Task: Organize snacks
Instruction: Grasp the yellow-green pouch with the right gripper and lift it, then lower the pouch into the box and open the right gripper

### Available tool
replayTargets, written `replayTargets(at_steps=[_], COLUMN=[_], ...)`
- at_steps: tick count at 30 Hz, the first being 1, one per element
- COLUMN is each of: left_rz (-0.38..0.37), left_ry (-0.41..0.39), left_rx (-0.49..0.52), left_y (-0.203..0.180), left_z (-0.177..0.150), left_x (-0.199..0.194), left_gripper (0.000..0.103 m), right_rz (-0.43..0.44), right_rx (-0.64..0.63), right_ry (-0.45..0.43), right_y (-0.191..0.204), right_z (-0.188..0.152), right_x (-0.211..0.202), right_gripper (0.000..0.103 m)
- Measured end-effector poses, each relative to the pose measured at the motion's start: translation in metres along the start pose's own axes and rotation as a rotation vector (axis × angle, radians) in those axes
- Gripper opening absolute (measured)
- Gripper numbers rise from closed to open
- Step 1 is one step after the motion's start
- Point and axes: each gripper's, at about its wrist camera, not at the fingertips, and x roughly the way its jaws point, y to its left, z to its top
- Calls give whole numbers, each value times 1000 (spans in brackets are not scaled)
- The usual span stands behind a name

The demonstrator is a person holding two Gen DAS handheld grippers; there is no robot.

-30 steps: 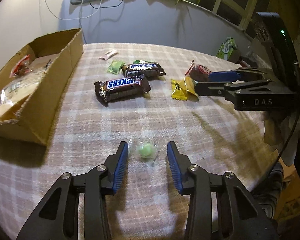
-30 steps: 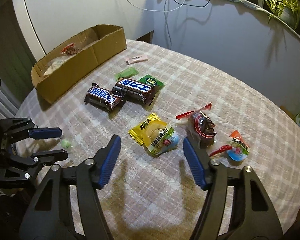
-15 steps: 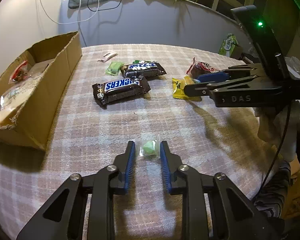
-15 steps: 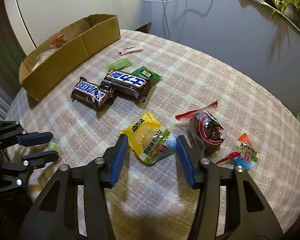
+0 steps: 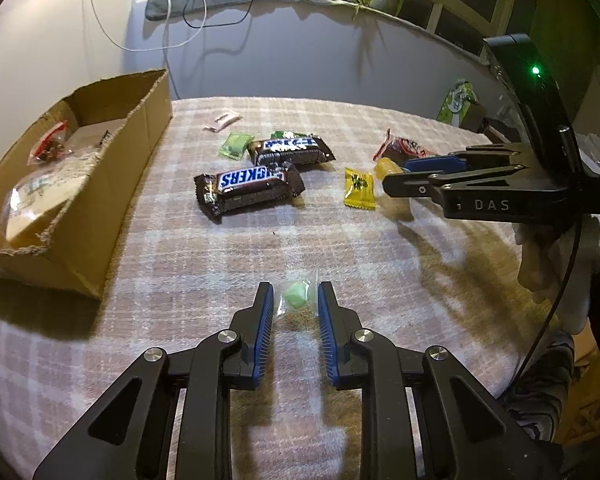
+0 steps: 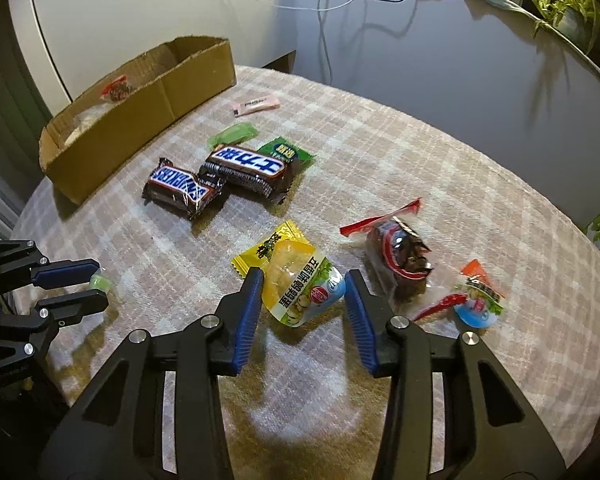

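Observation:
On the checked tablecloth (image 5: 220, 264), my left gripper (image 5: 296, 306) is shut on a small green candy (image 5: 296, 296) in a clear wrapper, near the table's front edge. The right wrist view shows this left gripper (image 6: 100, 286) at far left, the green candy (image 6: 98, 282) between its fingers. My right gripper (image 6: 303, 276) has its jaws closing on a yellow and clear snack packet (image 6: 300, 292), both blue pads touching its sides. From the left wrist view the right gripper (image 5: 396, 174) reaches in from the right. A cardboard box (image 5: 140, 128) with several snacks stands at the left.
Two Snickers bars (image 6: 180, 190) (image 6: 252, 170) lie mid-table beside green sachets (image 6: 232, 136) and a pink sachet (image 6: 256, 104). A flat yellow packet (image 6: 268, 246), a red-wrapped snack (image 6: 400, 264) and a small orange-topped pack (image 6: 478, 300) surround the right gripper. A wall rises behind.
The left jaws closed from wide apart onto the green candy. The right jaws narrowed from wide open until they touch the yellow snack packet.

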Motion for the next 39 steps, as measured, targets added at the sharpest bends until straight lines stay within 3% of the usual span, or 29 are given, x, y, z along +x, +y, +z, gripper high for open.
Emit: replayTargets(at_steps=[11, 20, 39], left_rz=[6, 56, 158], left_ry=[-72, -142, -213], left_rx=[-22, -60, -152], left_y=[11, 45, 129], left_z=[13, 33, 79], left_x=[-27, -48, -50], left_gripper=[21, 21, 21], right_rz=[3, 29, 123], right_rx=[-7, -42, -125], right_ry=[-76, -132, -179], right_y=[10, 36, 104], right_z=[13, 42, 141], right_x=[-36, -50, -15], right_gripper=[44, 44, 44])
